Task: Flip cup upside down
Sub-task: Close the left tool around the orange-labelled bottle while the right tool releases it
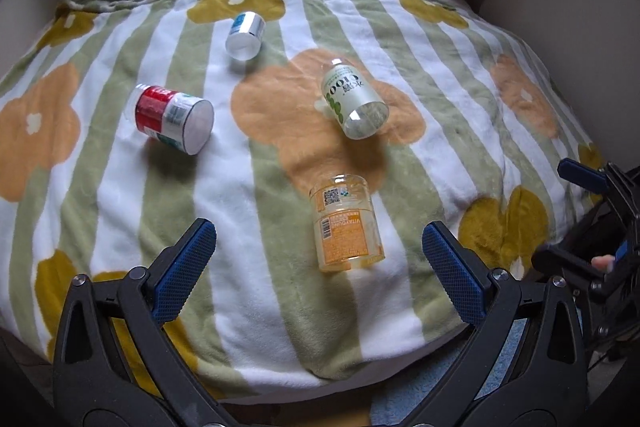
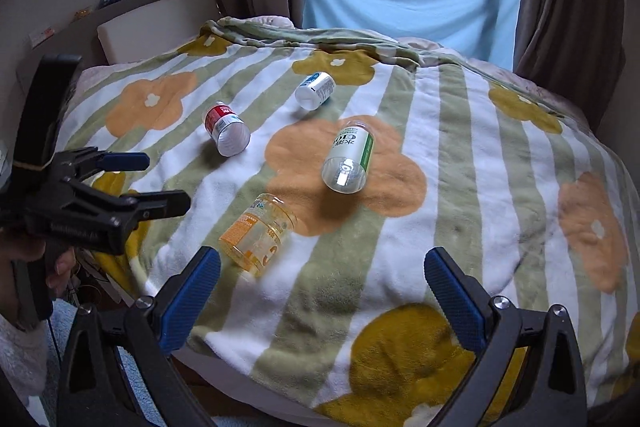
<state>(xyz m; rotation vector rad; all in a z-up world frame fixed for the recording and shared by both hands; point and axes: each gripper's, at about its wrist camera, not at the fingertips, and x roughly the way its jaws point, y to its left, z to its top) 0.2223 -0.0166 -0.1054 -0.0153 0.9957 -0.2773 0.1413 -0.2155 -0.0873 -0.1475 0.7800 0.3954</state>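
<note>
4 little plastic cups are lying on their sides on the striped flower blanket (image 1: 256,211): an orange cup (image 1: 347,227), a green cup (image 1: 354,99), a red cup (image 1: 172,117) and a blue cup (image 1: 246,35). The orange cup is lying nearest, on the blanket just in front of the left gripper (image 1: 320,267), a bit toward its right finger. The left gripper's fingers are standing wide apart and holding nothing. The right gripper (image 2: 322,291) is hanging over the blanket too, fingers wide apart and empty. My guess is the orange cup is going first. To do it well, the left gripper should be sliding 1 finger to each side of the cup's round middle, squeezing softly because the plastic looks thin, lifting, then turning until the open end is facing down. The blanket looks soft and bumpy, so setting it down slowly should be helping it not tip.
</note>
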